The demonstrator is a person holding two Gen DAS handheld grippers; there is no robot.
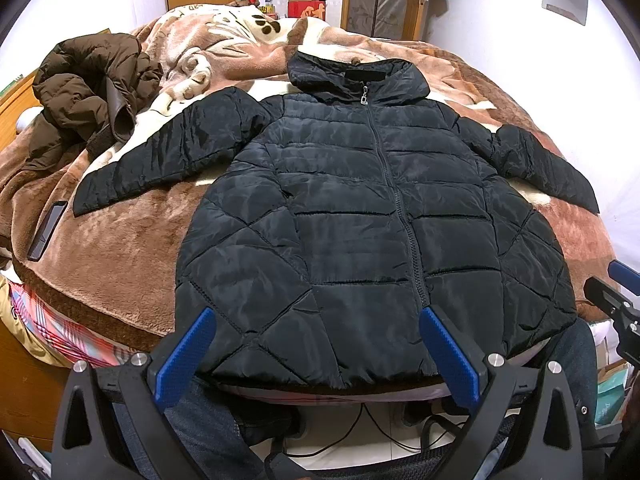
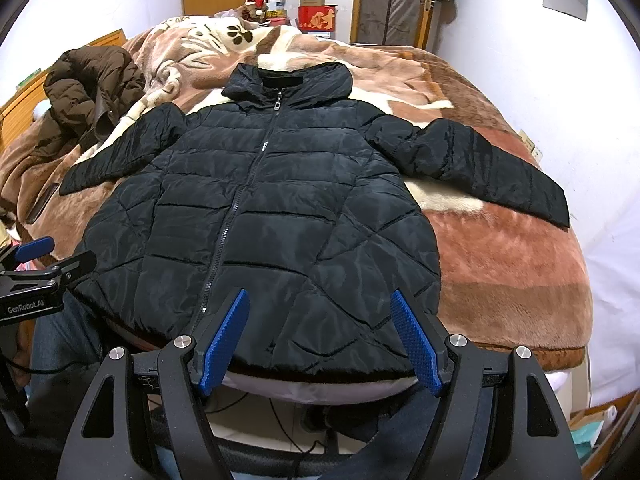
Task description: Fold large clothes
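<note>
Jacket staged flat, nothing grabbed yet.

Black jacket (image 1: 360,216) lies face up on the bed (image 1: 128,240), zipped, sleeves spread, hem at the near edge so you can reach it. Left claw (image 1: 316,344) and right claw (image 2: 320,332) both hover released over the hem, gripping nothing (brown coat (image 1: 88,92) is heaped well clear, far left).
</note>
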